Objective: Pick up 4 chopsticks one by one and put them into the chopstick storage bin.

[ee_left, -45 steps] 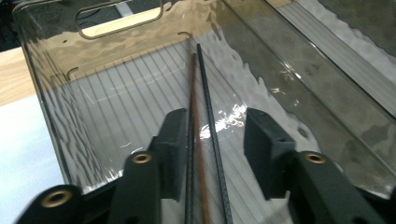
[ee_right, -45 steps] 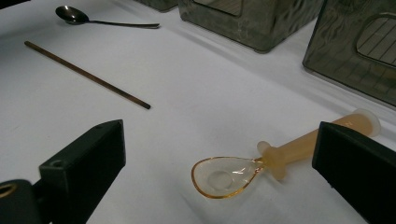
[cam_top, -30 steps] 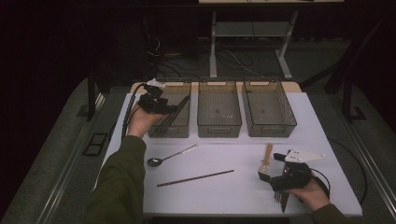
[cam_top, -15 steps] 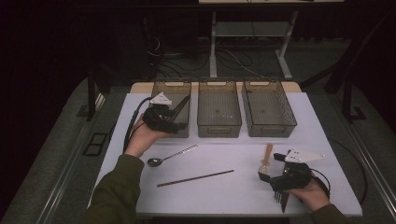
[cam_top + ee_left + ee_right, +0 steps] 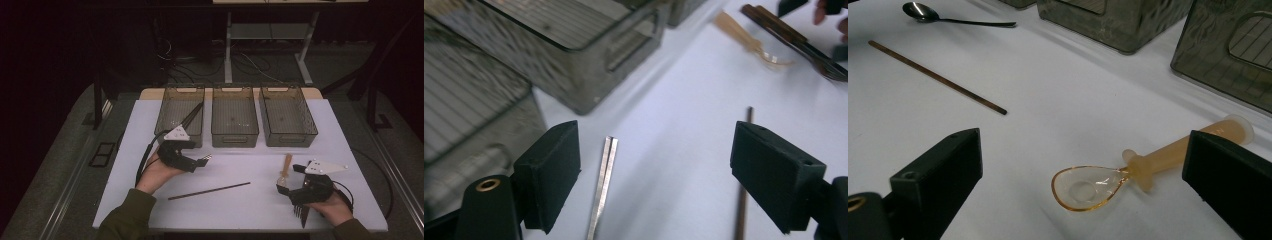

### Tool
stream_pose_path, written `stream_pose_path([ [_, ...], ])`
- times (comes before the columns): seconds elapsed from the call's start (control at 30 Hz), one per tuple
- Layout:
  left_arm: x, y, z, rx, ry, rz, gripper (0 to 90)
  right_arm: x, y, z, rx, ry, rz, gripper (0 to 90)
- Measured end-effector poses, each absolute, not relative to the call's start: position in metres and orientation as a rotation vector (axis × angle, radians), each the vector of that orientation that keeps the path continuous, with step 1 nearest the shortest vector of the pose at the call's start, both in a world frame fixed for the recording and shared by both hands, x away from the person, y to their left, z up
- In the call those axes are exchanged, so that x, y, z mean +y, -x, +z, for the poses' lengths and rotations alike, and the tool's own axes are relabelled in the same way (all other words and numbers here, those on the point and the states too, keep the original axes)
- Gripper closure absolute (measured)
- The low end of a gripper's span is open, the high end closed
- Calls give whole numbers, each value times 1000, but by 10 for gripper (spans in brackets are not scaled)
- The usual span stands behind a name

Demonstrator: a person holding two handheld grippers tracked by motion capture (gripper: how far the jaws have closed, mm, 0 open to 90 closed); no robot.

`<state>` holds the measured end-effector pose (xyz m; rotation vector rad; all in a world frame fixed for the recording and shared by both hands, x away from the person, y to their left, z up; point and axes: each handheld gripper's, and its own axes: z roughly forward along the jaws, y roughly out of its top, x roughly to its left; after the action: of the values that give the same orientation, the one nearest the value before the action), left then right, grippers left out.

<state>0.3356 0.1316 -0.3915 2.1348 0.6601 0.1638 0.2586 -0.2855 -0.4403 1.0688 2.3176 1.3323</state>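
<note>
My left gripper [image 5: 200, 161] hovers low over the white table [image 5: 250, 210], just in front of the left bin [image 5: 172, 107]. Its jaws have just been opening and stand open. In the left gripper view the gripper [image 5: 659, 150] straddles the flat handle of a metal spoon [image 5: 603, 185] lying on the table, with neither pad touching it. My right gripper [image 5: 291, 180] rests at the near right, open. In the right gripper view the gripper [image 5: 1083, 150] has an amber plastic spoon [image 5: 1128, 175] lying on the table ahead between its jaws, untouched. The metal spoon [image 5: 923, 11] lies far off.
Three dark see-through bins stand in a row at the back; the middle bin [image 5: 235, 135] and right bin [image 5: 300, 135] look bare. A dark chopstick [image 5: 192, 117] leans in the left bin. Another chopstick [image 5: 210, 191] lies mid-table. A brown-handled fork [image 5: 804, 45] lies by the right hand.
My left gripper has come away from the left bin, toward the person and downward, and now sits over the metal spoon. The right gripper has stayed put.
</note>
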Motion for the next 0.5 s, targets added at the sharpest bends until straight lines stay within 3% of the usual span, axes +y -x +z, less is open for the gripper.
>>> stream_pose_path([
  [0.3,129,-304,-407,596,-2143,138,215,-285,-256,-440,2316,-1066,1336,25],
  [0.5,125,-288,-421,573,-2146,64,322,-285,-257,-440,2318,-1065,1327,25],
])
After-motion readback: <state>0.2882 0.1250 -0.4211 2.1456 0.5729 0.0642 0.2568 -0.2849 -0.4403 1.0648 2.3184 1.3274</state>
